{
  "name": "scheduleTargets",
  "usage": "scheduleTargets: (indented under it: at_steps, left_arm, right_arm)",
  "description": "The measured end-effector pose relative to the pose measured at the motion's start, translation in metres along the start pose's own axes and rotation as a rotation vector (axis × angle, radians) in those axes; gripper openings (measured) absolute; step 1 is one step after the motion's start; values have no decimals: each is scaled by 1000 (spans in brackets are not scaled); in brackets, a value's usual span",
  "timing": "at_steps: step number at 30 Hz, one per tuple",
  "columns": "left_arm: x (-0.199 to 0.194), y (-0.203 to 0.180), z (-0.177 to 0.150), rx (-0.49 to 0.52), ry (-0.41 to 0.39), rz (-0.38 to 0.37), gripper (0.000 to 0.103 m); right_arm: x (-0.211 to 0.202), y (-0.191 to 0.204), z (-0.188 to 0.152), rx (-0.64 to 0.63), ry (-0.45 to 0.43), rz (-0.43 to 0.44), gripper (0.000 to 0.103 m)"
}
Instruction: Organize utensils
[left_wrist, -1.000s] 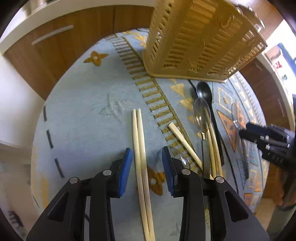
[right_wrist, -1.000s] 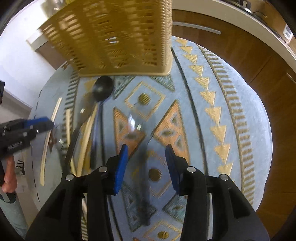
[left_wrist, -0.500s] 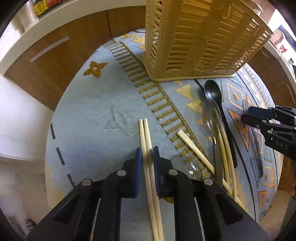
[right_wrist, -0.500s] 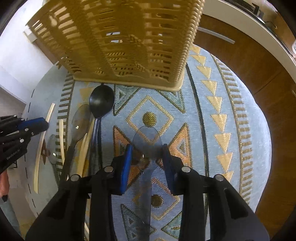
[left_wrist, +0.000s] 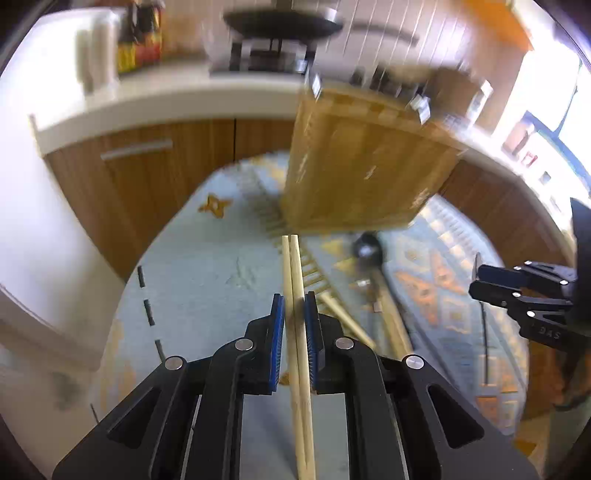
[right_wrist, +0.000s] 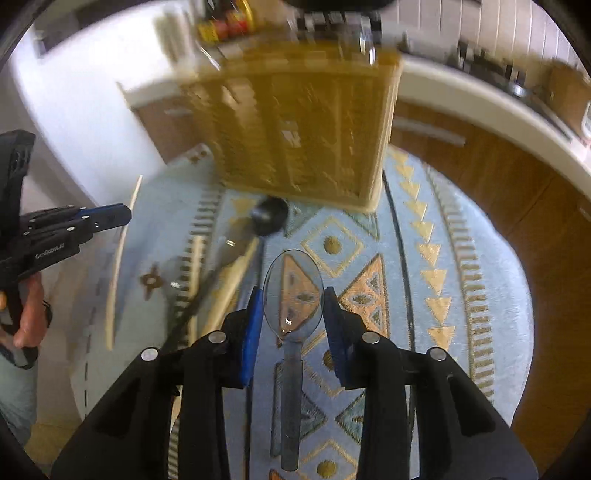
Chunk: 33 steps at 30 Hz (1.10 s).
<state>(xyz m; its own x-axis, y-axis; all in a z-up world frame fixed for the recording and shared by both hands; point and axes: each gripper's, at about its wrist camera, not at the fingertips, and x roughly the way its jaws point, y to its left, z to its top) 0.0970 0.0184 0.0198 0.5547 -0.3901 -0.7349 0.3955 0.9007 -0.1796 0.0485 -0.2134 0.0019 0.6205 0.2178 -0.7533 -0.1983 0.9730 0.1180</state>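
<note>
A home kitchen. Beyond the left gripper (left_wrist: 294, 308) runs a white worktop (left_wrist: 177, 99) over wood-fronted cupboards with bar handles (left_wrist: 136, 149), sauce bottles (left_wrist: 140, 40) standing on top. Straight ahead, a slatted cutlery basket (right_wrist: 299, 129) sits on a round table's patterned cloth (right_wrist: 436, 266).

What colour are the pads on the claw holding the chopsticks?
Blue pads, clearest in the left wrist view.

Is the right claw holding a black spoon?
No, the right claw grips a clear spoon; the black spoon lies on the cloth by the basket.
</note>
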Motion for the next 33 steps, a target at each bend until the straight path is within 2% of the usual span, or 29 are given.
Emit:
scheduleTargets:
  at_steps: [2,5,8,10,11,15,18,20,22,23,25,26,27,30,32,33]
  left_arm:
    - [-19,-4,-10,11,-85,-18,9]
    - [-40,-22,-21,55,-210,-26,9]
    - [-58,-39,-17,57,-308,-61,9]
    - [-75,-48,-6,60,-388,-70,9]
    - [-81,-51,-3,62,-412,-74,0]
    - [-104,-66,36,92,-526,-89,0]
    - [-103,-73,64,117,-551,-91,0]
    - [-94,-65,73,82,-516,-74,0]
    - [-78,-49,73,46,-419,-122,3]
    - [-64,-41,71,31,-354,-135,19]
    - [-29,-23,63,-27,-238,-80,39]
    - [-12,-15,61,-51,-184,-55,39]
    - [13,-6,59,-77,-93,-54,39]
    - [74,7,58,-133,125,-108,34]
    - [101,7,59,-148,192,-110,34]
    - [114,9,62,-161,210,-70,34]
  right_arm:
    - [-25,3,-15,-6,-97,23,30]
    - [-47,4,-23,18,-194,89,30]
    - [-70,4,-13,13,-282,100,30]
    - [-84,7,-4,12,-346,94,30]
    - [-92,6,1,13,-372,93,30]
    - [-117,6,37,26,-499,92,30]
    - [-116,0,62,34,-533,87,30]
    - [-113,-4,70,45,-531,97,30]
    - [-108,-11,70,56,-514,108,30]
    - [-102,-14,68,59,-497,107,30]
    - [-91,-18,63,64,-462,105,30]
    - [-81,-22,61,73,-432,103,30]
    - [-73,-24,59,82,-409,103,30]
    - [-47,-32,56,119,-320,108,30]
    - [-36,-36,54,136,-285,121,30]
    - [-32,-38,53,141,-271,127,30]
